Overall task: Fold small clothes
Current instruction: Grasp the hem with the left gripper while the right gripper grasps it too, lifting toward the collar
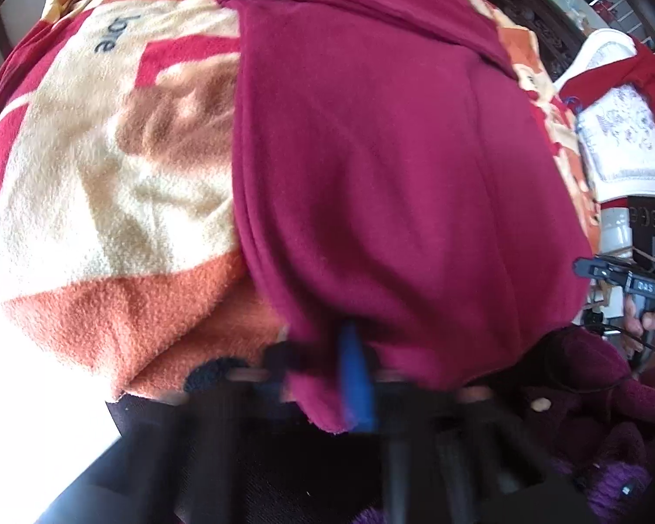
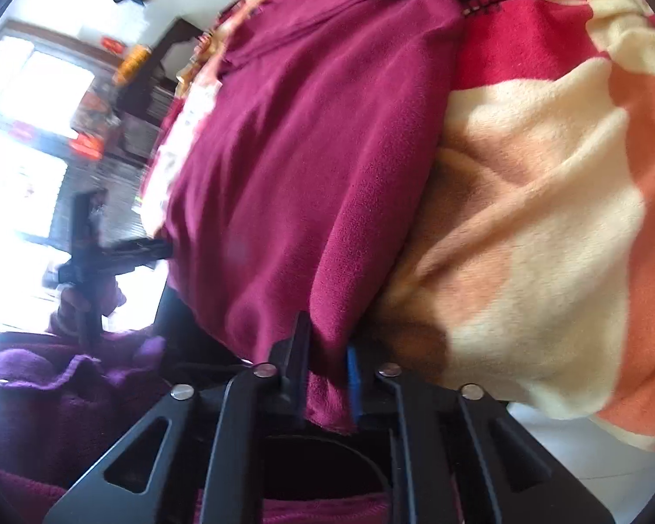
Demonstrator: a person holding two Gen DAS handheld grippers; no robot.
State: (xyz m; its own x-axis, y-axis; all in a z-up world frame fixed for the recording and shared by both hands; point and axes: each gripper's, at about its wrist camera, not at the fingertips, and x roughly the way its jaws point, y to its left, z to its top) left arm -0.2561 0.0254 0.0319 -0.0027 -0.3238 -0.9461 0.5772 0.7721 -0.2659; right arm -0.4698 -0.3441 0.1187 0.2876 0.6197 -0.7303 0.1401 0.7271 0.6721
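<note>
A maroon fleece garment lies stretched over a patterned blanket; it also fills the middle of the right wrist view. My left gripper is shut on the garment's near hem, cloth bunched between the black finger and the blue-padded finger. My right gripper is shut on the hem at the other near corner, cloth pinched between its fingers. Each gripper shows in the other's view, at the right edge of the left wrist view and at the left of the right wrist view.
The red, orange and cream blanket covers the surface under the garment. A white embroidered cushion lies at the far right. A bright window and dark furniture stand behind. The person's purple sleeve is near.
</note>
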